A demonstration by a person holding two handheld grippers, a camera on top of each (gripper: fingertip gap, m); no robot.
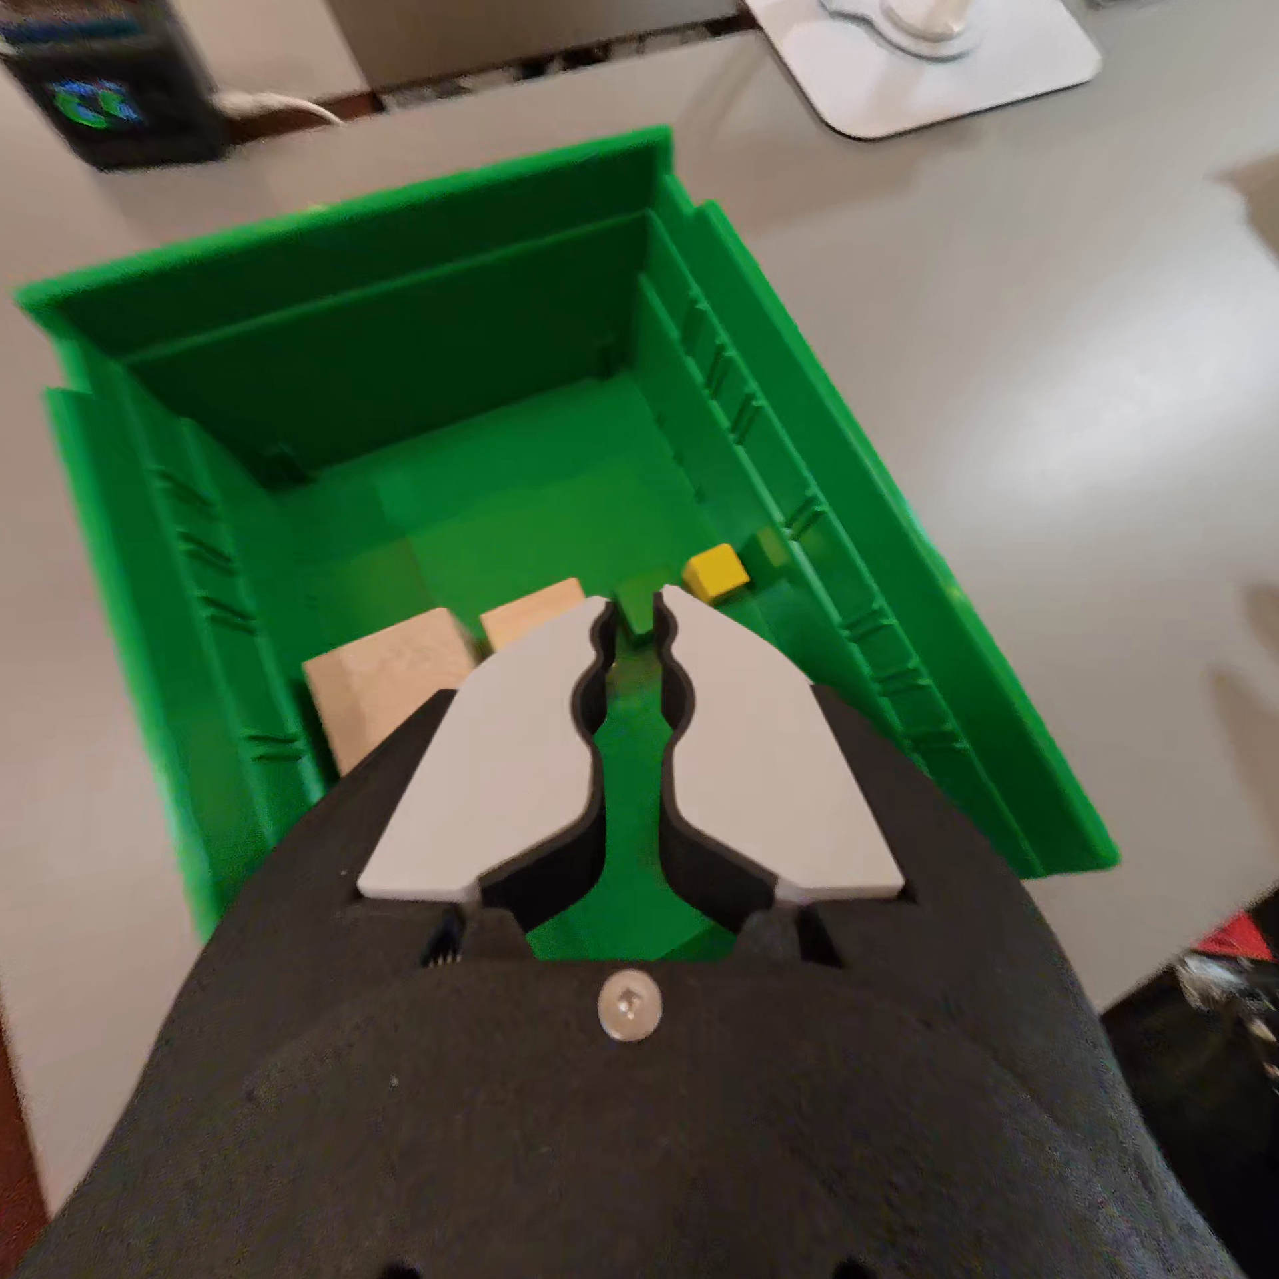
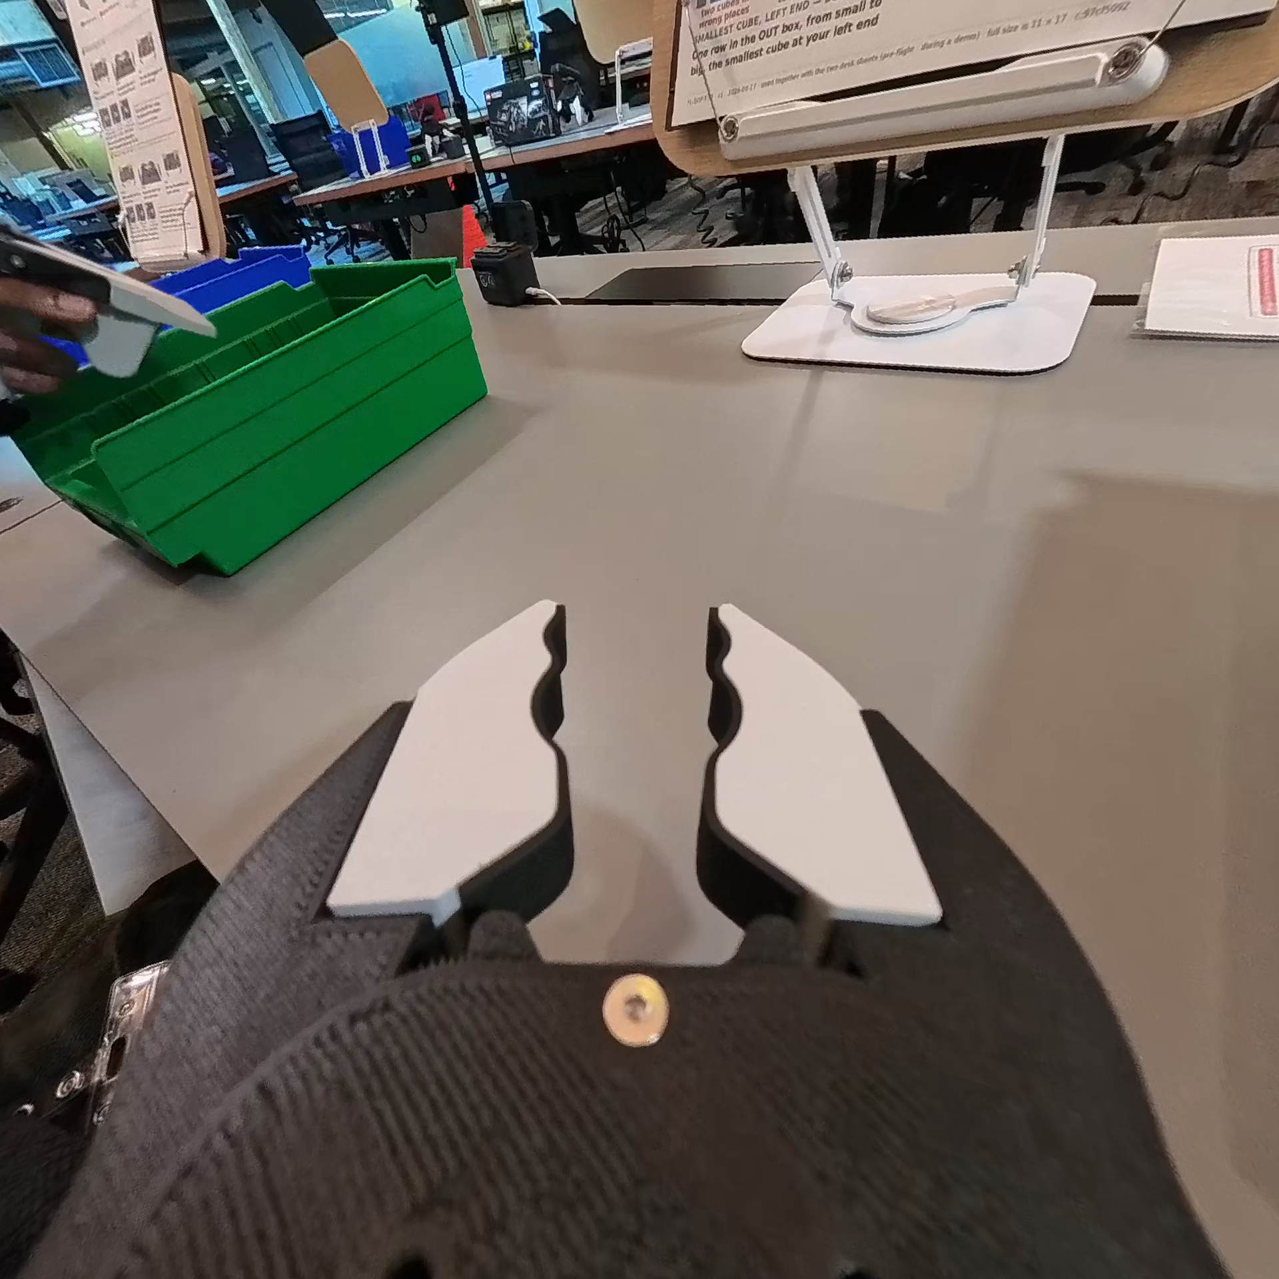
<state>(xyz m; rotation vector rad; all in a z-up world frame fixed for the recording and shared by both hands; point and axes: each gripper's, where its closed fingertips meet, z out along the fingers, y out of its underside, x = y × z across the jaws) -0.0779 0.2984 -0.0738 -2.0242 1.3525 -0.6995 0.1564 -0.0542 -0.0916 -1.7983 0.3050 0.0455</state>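
Observation:
My left gripper point(image 1: 635, 603) reaches down into a green bin point(image 1: 346, 228). Its fingers are nearly closed, pinching a small green cube point(image 1: 637, 612) on the bin floor. A small yellow cube point(image 1: 715, 571) lies just to its right by the bin's right wall. Two pale wooden blocks point(image 1: 387, 692) point(image 1: 529, 612) lie to its left, partly hidden by the left finger. My right gripper point(image 2: 637, 616) is open and empty, hovering over bare grey table point(image 2: 761, 484). The green bin point(image 2: 311, 443) stands far to its left, with the left gripper point(image 2: 124, 311) over it.
A blue bin point(image 2: 235, 277) stands behind the green one. A white stand base point(image 2: 920, 325) holding a sheet board sits at the back right, also in the left wrist view point(image 1: 934, 69). A small black device point(image 2: 505, 277) and a white sheet point(image 2: 1211, 291) lie near the far edge.

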